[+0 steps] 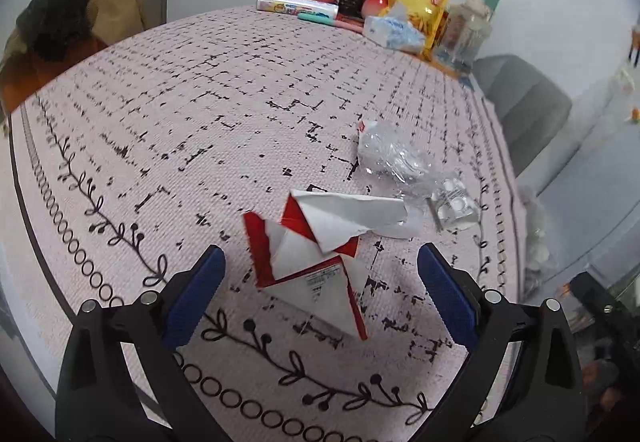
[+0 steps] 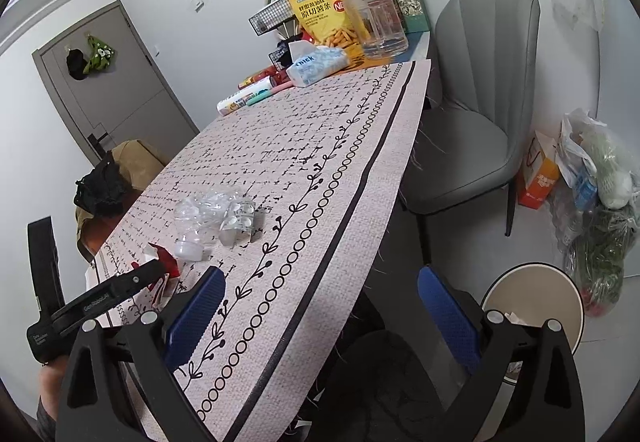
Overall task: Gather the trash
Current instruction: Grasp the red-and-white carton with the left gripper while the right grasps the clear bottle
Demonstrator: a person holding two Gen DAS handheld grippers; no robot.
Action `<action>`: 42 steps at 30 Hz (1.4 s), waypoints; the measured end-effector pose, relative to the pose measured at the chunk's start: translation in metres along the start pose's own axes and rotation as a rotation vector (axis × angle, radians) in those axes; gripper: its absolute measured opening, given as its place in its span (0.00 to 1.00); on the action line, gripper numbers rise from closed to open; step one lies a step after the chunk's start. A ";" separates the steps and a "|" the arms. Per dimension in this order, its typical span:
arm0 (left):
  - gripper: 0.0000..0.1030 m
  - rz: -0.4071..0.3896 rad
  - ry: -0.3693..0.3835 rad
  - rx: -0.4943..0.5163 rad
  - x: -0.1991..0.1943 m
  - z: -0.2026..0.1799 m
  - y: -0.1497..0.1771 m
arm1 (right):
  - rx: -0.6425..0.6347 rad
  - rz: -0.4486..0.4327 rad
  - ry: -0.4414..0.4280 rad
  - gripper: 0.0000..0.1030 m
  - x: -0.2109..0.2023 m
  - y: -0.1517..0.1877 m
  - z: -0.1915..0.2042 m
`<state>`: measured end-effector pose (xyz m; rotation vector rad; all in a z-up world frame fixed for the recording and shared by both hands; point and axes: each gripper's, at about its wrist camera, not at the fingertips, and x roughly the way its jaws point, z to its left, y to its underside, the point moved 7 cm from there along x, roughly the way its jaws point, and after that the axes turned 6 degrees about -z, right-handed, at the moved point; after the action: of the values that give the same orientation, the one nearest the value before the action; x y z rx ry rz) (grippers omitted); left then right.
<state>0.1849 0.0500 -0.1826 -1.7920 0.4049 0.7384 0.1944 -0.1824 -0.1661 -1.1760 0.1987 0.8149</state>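
A torn red and white paper carton [image 1: 316, 242] lies on the patterned tablecloth [image 1: 200, 122], just ahead of my open left gripper [image 1: 320, 278] and between its blue fingers. Behind it lie a crushed clear plastic bottle [image 1: 390, 154] and an empty pill blister pack [image 1: 454, 202]. In the right wrist view the bottle [image 2: 204, 214], the blister [image 2: 240, 220] and a bit of the red carton [image 2: 166, 258] show at the left, with the left gripper's black body over the carton. My right gripper [image 2: 320, 302] is open and empty, over the table's edge above a round bin [image 2: 536, 306].
Snack bag [image 2: 328, 14], glass jar [image 2: 376, 26], tissue pack [image 2: 316, 64], wire basket and tubes crowd the table's far end. A grey chair [image 2: 472, 102] stands beside the table. Bags and an orange box [image 2: 538, 178] sit on the floor by the wall.
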 end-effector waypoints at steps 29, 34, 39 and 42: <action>0.32 -0.102 0.079 -0.194 -0.036 0.077 -0.026 | -0.207 0.197 -0.208 0.58 0.072 0.018 0.141; 0.32 -0.127 0.142 -0.201 -0.042 0.080 -0.026 | -0.201 0.210 -0.184 0.58 0.095 0.016 0.151; 0.32 -0.116 0.169 -0.212 -0.040 0.084 -0.022 | -0.199 0.245 -0.155 0.33 0.117 0.021 0.154; 0.32 -0.101 0.148 -0.223 -0.036 0.088 -0.021 | -0.198 0.237 -0.157 0.32 0.119 0.021 0.153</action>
<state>0.1457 0.1366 -0.1617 -2.0698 0.3371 0.6005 0.2239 0.0092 -0.1838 -1.2824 0.1312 1.1514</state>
